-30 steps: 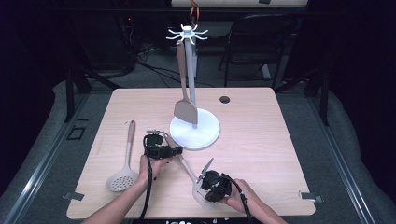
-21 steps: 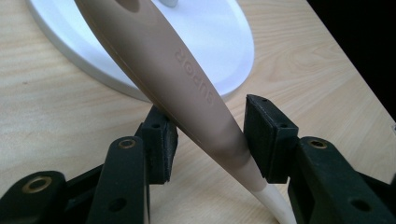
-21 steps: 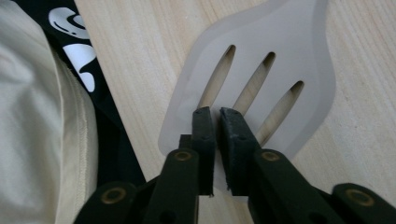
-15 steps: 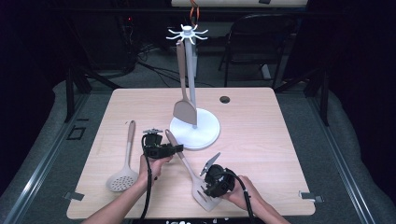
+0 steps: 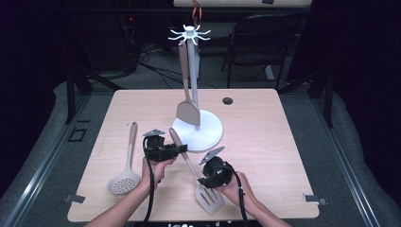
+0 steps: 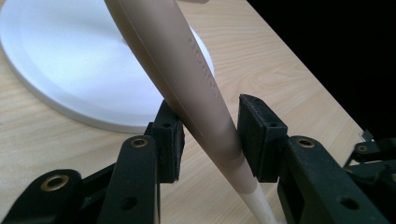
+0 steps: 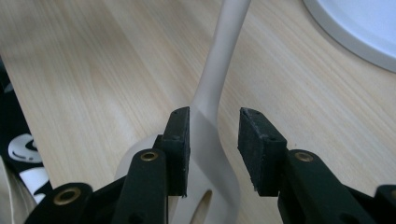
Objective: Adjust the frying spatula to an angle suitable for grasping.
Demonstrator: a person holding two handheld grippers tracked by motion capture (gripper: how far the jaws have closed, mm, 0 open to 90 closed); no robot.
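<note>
The beige slotted silicone turner [image 5: 196,175] lies handle toward eleven o'clock, gripped there by the left gripper [image 5: 182,149]; the right gripper [image 5: 204,176] has just been opening, its jaws loose astride the neck.

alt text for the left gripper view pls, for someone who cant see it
Two black jaws of the left gripper close around the tan handle of a slotted spatula, which slants up across the frame. Behind it lies the round white base of a utensil stand on a light wooden table.

Embossed lettering runs along the spatula handle [image 6: 201,56] — too faint to read.
</note>
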